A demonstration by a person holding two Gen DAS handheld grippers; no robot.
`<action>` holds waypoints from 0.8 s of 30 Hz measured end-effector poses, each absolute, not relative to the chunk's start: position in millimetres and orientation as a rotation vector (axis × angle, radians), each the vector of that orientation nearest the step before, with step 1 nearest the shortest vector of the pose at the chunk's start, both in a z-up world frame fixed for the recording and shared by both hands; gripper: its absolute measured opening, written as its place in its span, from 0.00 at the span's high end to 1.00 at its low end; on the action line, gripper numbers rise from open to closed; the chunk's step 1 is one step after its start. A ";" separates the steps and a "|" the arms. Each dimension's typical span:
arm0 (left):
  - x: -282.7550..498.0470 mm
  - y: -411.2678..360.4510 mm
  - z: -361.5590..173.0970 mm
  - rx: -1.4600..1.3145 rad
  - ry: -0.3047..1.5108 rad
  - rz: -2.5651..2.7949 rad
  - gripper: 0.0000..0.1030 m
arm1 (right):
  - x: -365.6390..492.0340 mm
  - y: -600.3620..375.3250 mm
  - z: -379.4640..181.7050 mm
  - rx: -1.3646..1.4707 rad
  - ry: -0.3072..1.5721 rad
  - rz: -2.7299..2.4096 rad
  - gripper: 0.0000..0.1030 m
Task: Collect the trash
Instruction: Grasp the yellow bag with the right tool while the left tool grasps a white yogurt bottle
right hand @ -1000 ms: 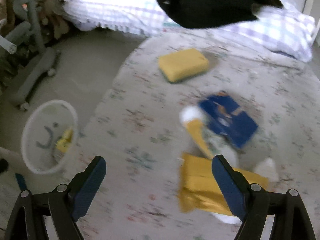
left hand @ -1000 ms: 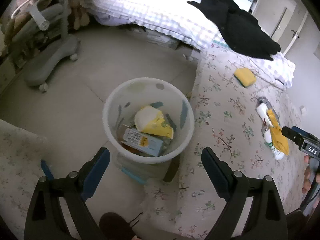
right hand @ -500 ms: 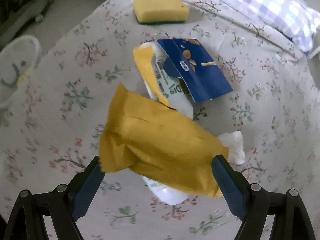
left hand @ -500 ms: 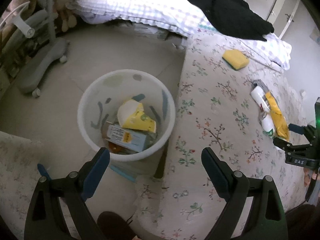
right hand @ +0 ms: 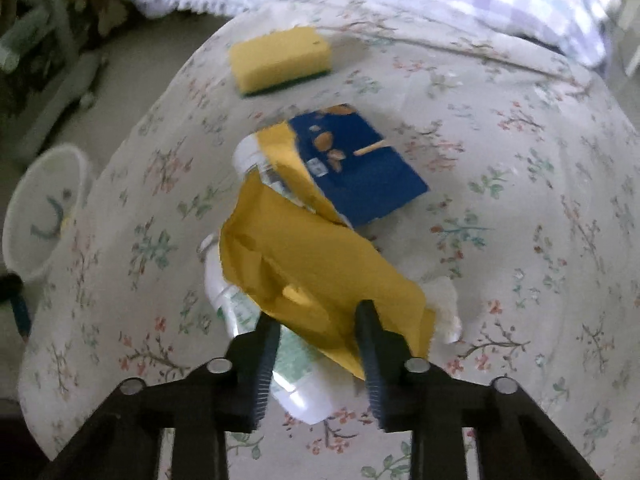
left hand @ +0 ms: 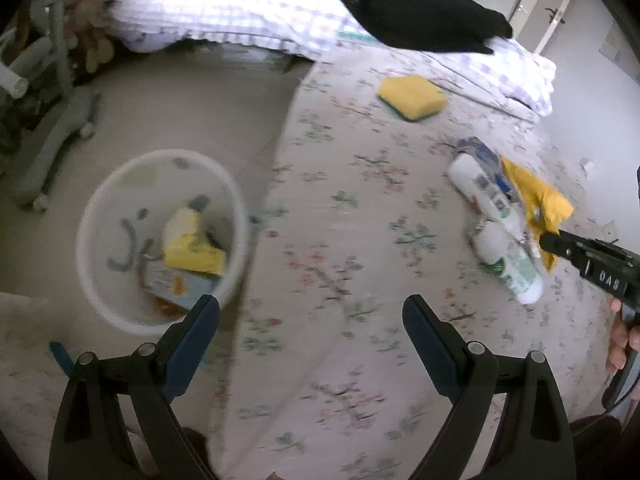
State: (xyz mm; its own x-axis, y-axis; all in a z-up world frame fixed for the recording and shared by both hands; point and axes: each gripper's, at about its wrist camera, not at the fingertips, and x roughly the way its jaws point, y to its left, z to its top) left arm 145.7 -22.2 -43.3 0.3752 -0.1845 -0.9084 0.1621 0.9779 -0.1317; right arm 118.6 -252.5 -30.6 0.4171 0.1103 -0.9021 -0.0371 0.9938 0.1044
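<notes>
A crumpled yellow paper bag [right hand: 316, 268] lies on the floral bed cover over a white plastic bottle [right hand: 296, 376] and beside a blue card packet [right hand: 356, 164]. My right gripper [right hand: 316, 320] has its fingers closed in on the near end of the yellow bag; it also shows in the left wrist view [left hand: 560, 246] at the bag [left hand: 536, 196]. My left gripper [left hand: 312, 320] is open and empty above the bed edge. A white trash bin [left hand: 160, 236] with several pieces of trash stands on the floor to the left.
A yellow sponge [right hand: 280, 58] lies further back on the bed cover [right hand: 500, 200]. Black clothing [left hand: 408, 4] lies on a checked quilt behind. A grey chair base [left hand: 56, 144] stands on the floor at the far left.
My right gripper has moved down onto the yellow bag and its fingers have closed in on it. My left gripper has swung right, from over the bin toward the bed.
</notes>
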 end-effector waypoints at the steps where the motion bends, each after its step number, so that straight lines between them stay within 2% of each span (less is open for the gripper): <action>1: 146.5 -30.2 -44.3 -0.024 1.171 -0.233 0.08 | 118.7 -258.6 -28.3 0.099 1.127 0.084 0.78; 3: 148.0 -42.8 -46.4 -0.029 1.181 -0.250 0.08 | 118.8 -269.1 -24.0 0.144 1.110 0.070 0.85; 7: 152.6 -71.6 -49.1 -0.070 1.198 -0.282 0.08 | 112.2 -290.8 -13.4 0.229 1.073 0.041 0.90; 16: 158.2 -140.9 -61.7 -0.202 1.246 -0.368 0.09 | 88.8 -341.9 3.1 0.386 0.996 0.010 0.91; 24: 160.0 -186.8 -81.9 -0.264 1.256 -0.350 0.16 | 72.4 -382.2 5.2 0.443 0.978 -0.029 0.91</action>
State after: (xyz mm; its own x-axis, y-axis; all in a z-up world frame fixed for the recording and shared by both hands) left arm 160.0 -186.8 -81.9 0.2682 -0.3983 -0.8772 0.1132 0.9173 -0.3819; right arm 72.4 -382.2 5.2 0.5655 0.1725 -0.8065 0.2207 0.9106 0.3495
